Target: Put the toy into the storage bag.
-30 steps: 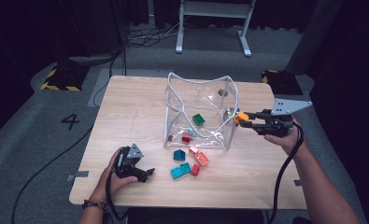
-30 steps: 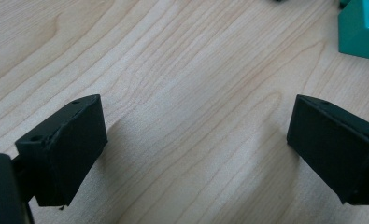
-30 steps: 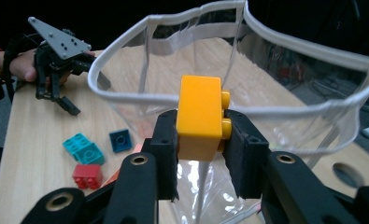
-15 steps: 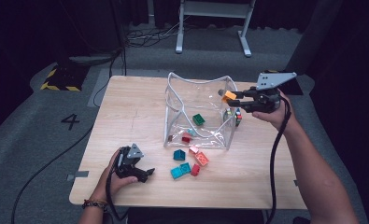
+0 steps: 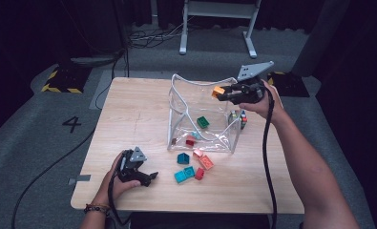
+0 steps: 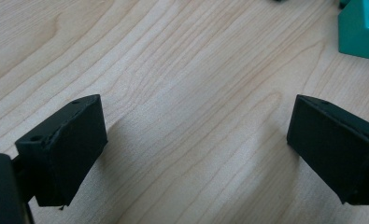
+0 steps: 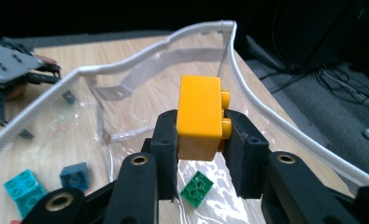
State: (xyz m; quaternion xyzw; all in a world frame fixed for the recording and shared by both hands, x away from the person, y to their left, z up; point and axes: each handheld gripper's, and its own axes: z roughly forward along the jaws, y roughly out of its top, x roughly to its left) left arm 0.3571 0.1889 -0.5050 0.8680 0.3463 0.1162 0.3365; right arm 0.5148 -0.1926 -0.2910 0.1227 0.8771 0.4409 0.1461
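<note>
My right gripper [image 5: 223, 95] is shut on an orange brick [image 5: 218, 91] [image 7: 200, 117] and holds it above the open top of a clear plastic bag [image 5: 201, 114] [image 7: 149, 70] standing on the wooden table [image 5: 138, 114]. A green brick [image 5: 203, 122] [image 7: 196, 188] lies inside the bag, with a red one [image 5: 190, 141] near its front wall. Teal and red bricks [image 5: 191, 167] lie loose in front of the bag. My left gripper [image 5: 145, 177] [image 6: 196, 154] rests open on bare wood at the front left, jaws wide apart with nothing between them. A teal brick [image 6: 359, 30] sits beyond it.
A small multicoloured cube [image 5: 238, 119] stands just right of the bag, under my right hand. Behind the table are a white metal stand [image 5: 214, 24], floor cables [image 5: 148, 38] and yellow-black tape [image 5: 59, 81]. The floor at the left carries a numeral 4 [image 5: 71, 124].
My right gripper has carried the orange brick up and to the left, from beside the bag's right wall to above its open top. The left gripper has stayed put.
</note>
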